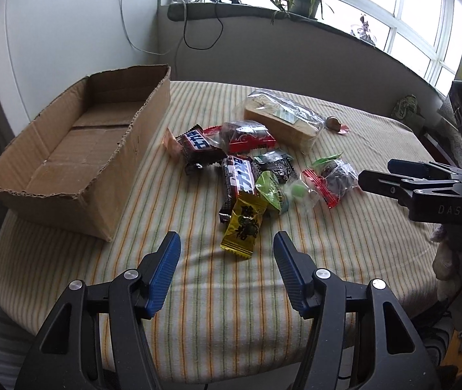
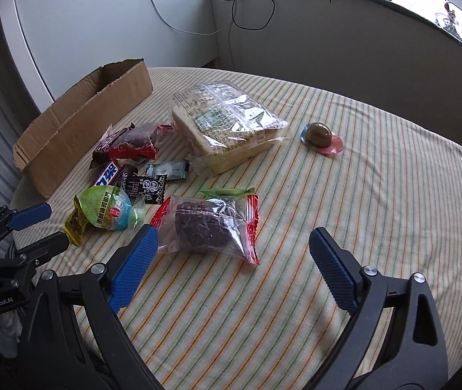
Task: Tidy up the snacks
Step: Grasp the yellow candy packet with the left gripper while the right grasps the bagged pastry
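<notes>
A pile of wrapped snacks lies mid-table: a yellow packet, a Snickers bar, a red-edged dark cake pack, a bagged bread loaf and a small brown sweet. An open, empty cardboard box stands at the left; it also shows in the right wrist view. My left gripper is open and empty, just short of the yellow packet. My right gripper is open and empty, its left finger beside the cake pack.
The round table wears a striped cloth. A grey wall and a windowsill with a potted plant and cables lie behind. My right gripper also shows at the right of the left wrist view.
</notes>
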`<state>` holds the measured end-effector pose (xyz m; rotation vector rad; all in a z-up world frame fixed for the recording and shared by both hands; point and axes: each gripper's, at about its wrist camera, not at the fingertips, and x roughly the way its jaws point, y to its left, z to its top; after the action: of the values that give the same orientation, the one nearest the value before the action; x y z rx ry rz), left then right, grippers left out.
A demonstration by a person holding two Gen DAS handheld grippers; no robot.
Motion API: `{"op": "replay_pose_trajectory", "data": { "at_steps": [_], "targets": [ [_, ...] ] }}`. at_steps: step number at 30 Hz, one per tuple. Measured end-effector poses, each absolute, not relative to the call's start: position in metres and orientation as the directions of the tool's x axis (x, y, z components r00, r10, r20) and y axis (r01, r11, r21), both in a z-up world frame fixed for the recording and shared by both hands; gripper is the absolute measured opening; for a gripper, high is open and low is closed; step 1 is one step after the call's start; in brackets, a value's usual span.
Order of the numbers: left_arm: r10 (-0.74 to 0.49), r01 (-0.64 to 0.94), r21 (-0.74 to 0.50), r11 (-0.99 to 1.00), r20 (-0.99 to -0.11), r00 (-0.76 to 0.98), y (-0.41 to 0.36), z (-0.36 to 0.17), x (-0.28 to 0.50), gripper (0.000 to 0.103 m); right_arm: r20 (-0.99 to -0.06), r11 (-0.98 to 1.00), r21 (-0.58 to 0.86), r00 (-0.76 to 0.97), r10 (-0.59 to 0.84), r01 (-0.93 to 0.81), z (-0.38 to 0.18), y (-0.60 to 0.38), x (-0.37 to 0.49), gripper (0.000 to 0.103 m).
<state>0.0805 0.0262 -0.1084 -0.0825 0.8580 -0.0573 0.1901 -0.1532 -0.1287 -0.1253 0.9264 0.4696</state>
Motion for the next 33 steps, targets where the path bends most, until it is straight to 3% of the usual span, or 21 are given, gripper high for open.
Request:
{"op": "replay_pose_trajectory", "data": {
  "at_steps": [17,22,26,33],
  "targets": [
    [-0.089,0.060,-0.066,0.996,-0.759,0.645,0.019,-0.126,0.108,0.059,-0.826,0.887,0.130,0.446,0.344,-0.444,-0.146,-0.136,0.207,0.096],
    [-0.072,0.052,-0.050,0.997,-0.756,0.651,0.021,-0.130,0.110,0.040,-0.828,0.890,0.143,0.440,0.347,-0.434,-0.150,-0.136,0.207,0.092],
    [-0.077,0.058,-0.051,0.997,-0.751,0.656,0.023,-0.130,0.111,0.023,-0.827,0.893,0.158,0.438,0.353,-0.421,-0.148,-0.142,0.206,0.080],
    [-0.095,0.060,-0.074,0.995,-0.744,0.661,0.025,-0.129,0.106,0.023,-0.825,0.899,0.144,0.452,0.340,-0.415,-0.146,-0.148,0.197,0.071]
  ]
}}
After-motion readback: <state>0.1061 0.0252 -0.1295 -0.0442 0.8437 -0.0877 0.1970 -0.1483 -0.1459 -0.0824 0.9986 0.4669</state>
